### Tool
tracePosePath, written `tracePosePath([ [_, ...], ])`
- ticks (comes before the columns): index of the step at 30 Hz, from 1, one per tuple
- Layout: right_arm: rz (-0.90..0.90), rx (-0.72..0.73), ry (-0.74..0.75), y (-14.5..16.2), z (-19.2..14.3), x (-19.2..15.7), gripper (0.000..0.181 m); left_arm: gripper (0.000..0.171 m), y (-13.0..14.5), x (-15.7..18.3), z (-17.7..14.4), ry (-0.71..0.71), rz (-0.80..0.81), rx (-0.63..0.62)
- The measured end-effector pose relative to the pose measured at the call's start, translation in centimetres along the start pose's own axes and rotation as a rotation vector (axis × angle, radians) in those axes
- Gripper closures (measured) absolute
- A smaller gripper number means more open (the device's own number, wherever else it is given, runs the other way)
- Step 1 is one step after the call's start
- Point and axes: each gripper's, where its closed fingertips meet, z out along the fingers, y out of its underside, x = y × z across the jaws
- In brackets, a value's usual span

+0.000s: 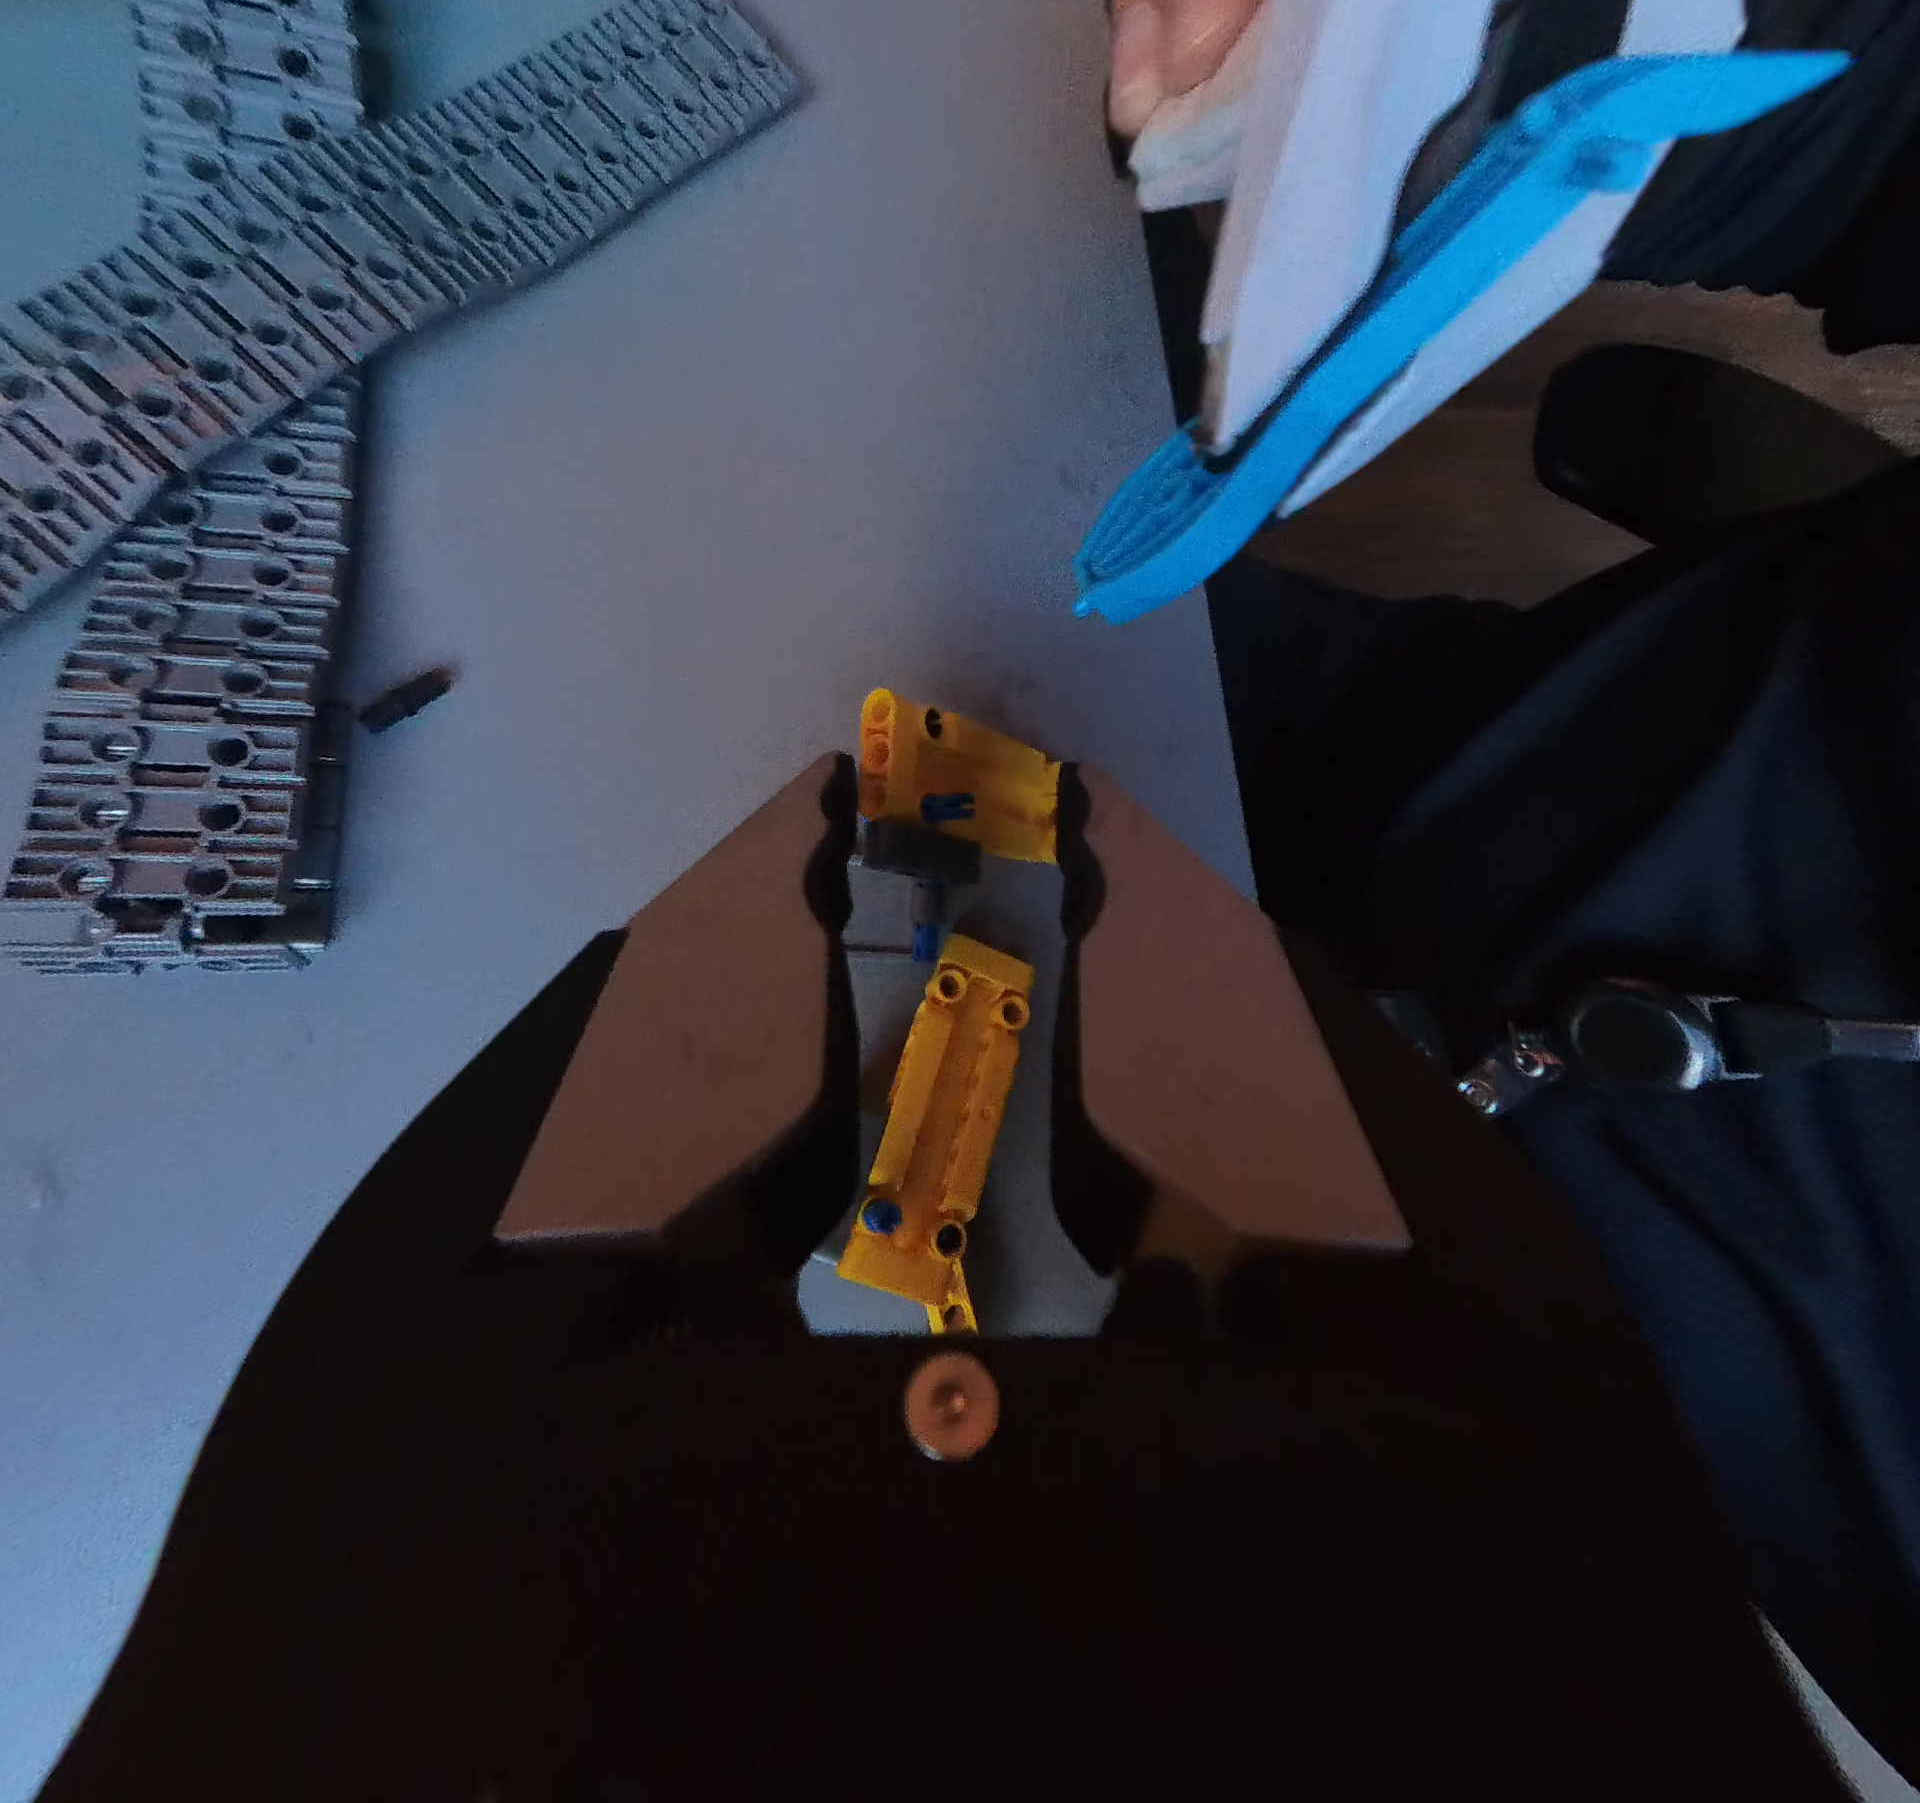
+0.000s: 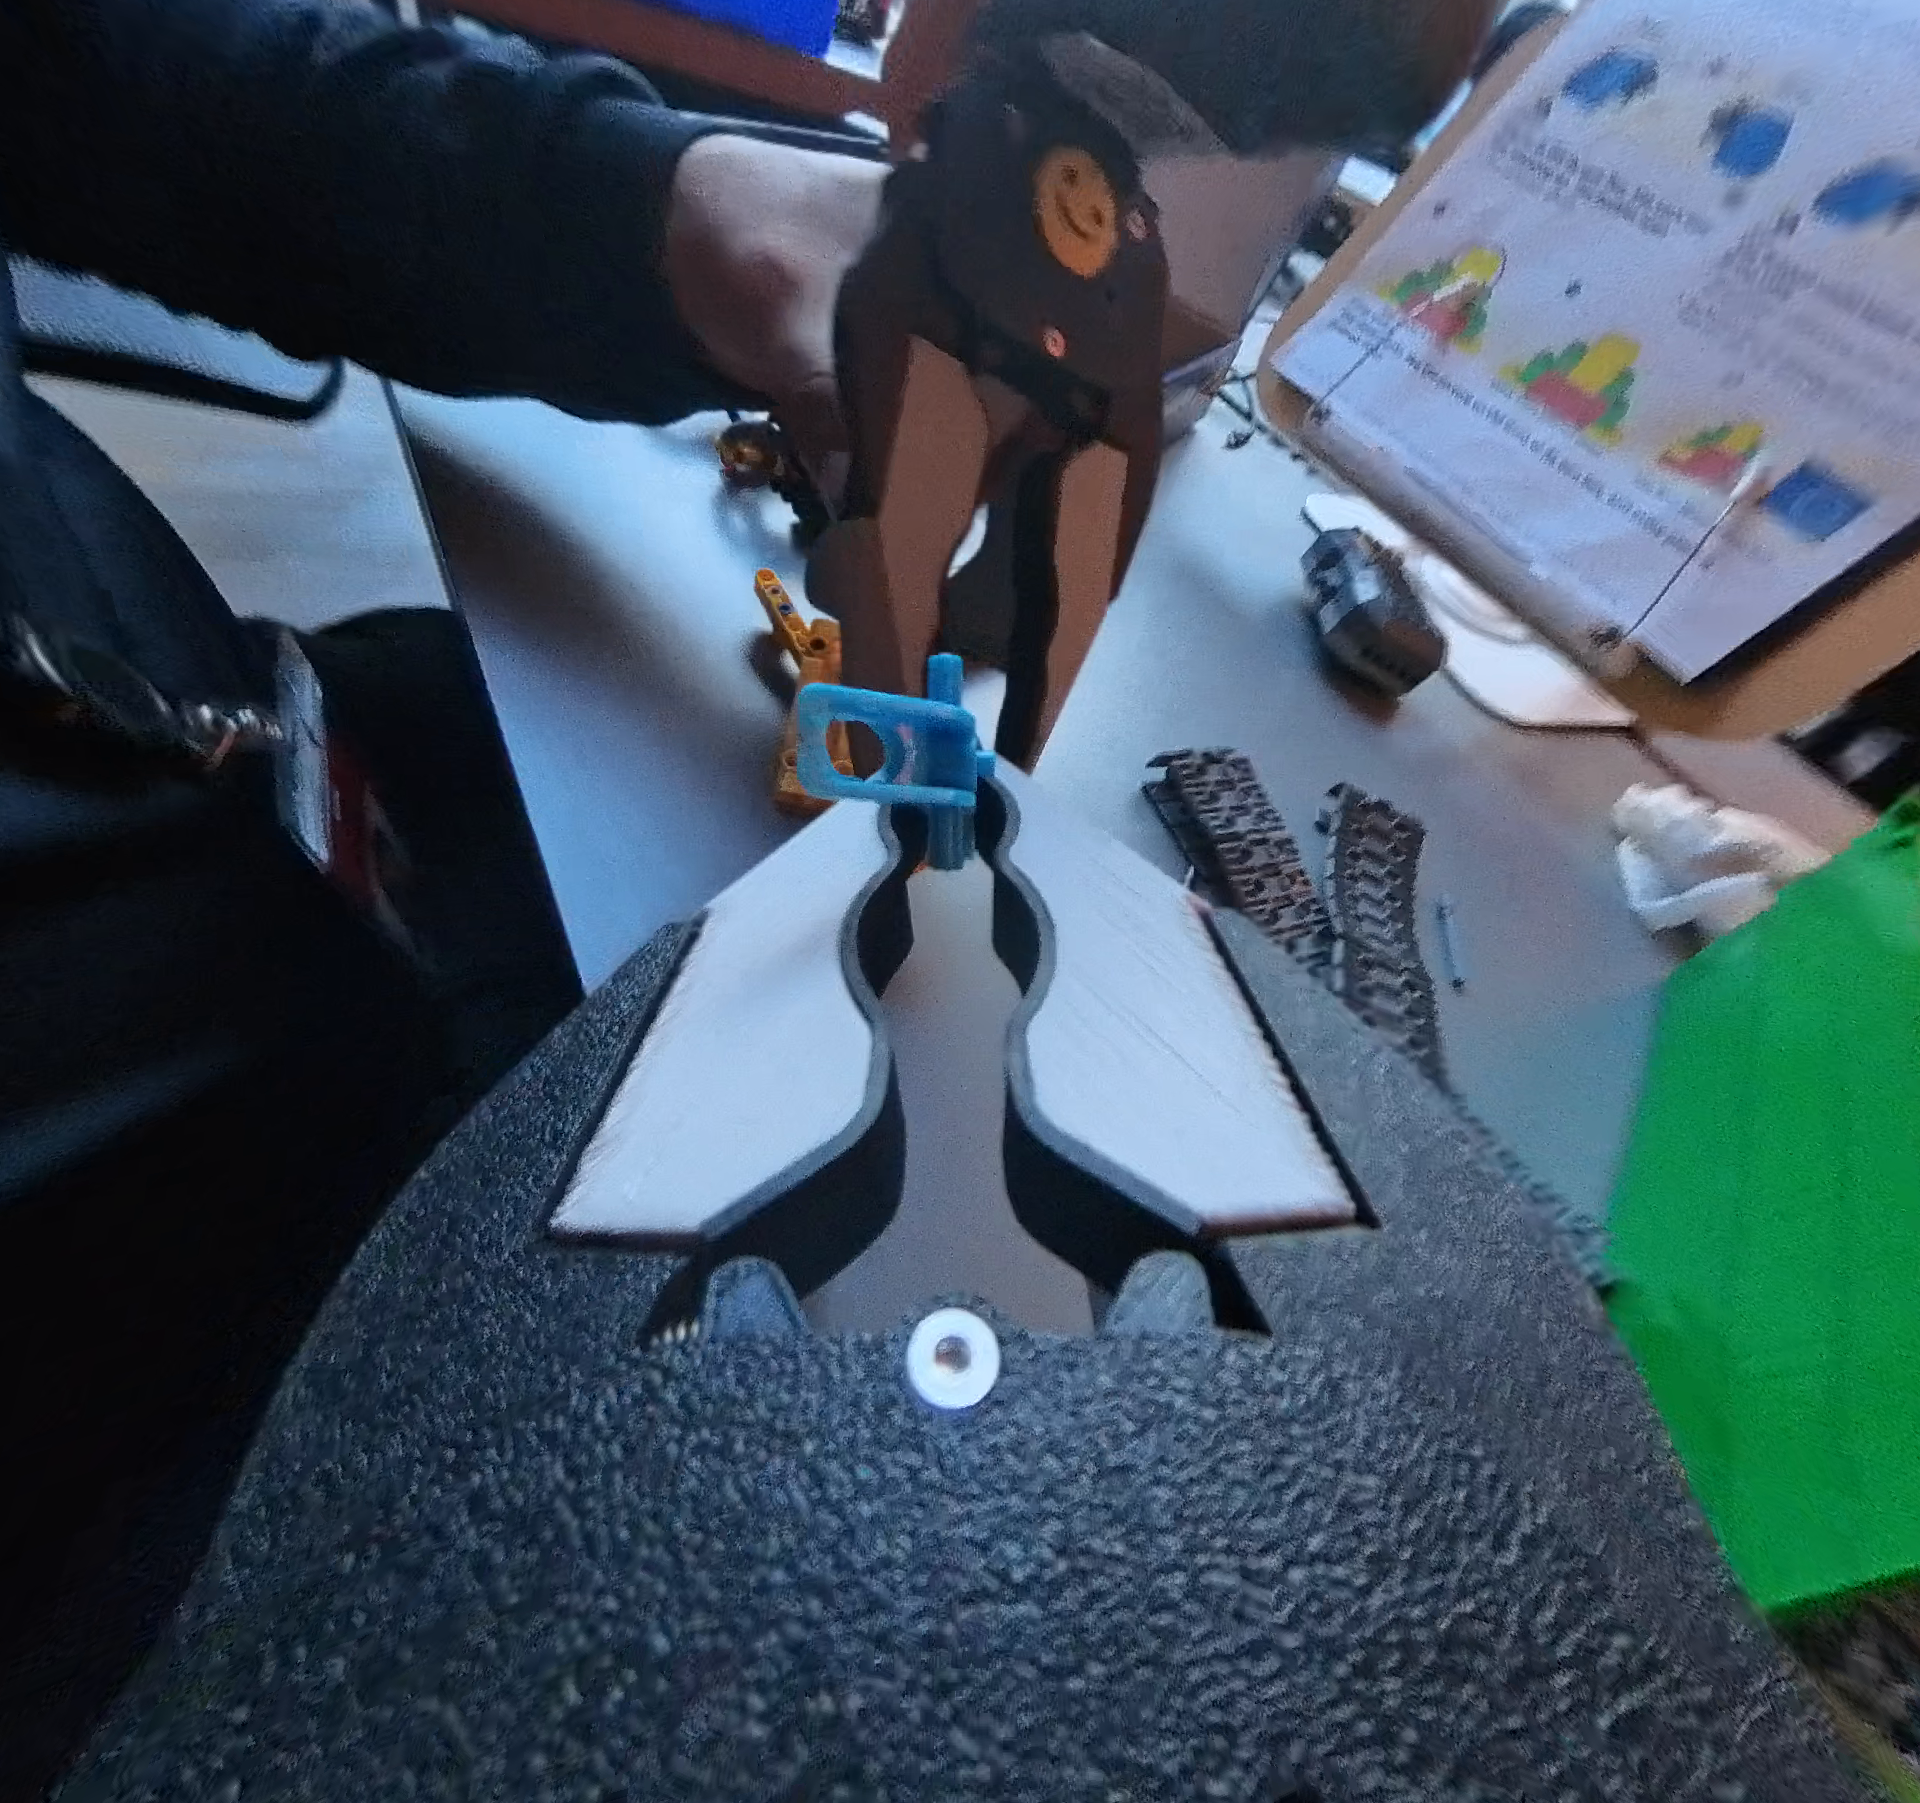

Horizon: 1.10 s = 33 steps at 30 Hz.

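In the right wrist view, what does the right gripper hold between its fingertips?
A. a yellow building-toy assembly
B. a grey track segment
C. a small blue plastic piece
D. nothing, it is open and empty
C: the right gripper is closed on a small blue plastic piece at its fingertips, while the yellow building-toy assembly stands farther off on the table by the left gripper.

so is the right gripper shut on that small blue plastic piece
Shut: the right gripper has its white fingertips pinched on the small blue plastic piece's stem, above the grey table.
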Motion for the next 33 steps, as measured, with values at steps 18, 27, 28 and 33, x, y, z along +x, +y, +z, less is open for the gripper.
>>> tracePosePath([
  [18, -0.642, -0.175, 0.14, 2.5, 1.3, -3.9, 0.177, 0.151, 1.1, 1.4, 3.1, 0.113, 0.076, -0.026],
  [27, -0.091, -0.067, 0.204, 2.8, -0.5, -1.3, 0.177, 0.122, 0.5, 0.5, 1.5, -0.021, 0.023, -0.002],
  [28, -0.055, -0.06, 0.201, 2.8, -0.6, -1.3, 0.177, 0.121, 0.5, 0.4, 0.9, -0.083, 0.021, 0.0],
  [33, 0.286, 0.039, 0.175, 2.8, -0.5, -2.1, 0.177, 0.136, 2.1, 3.5, 1.5, -0.143, -0.09, -0.012],
])
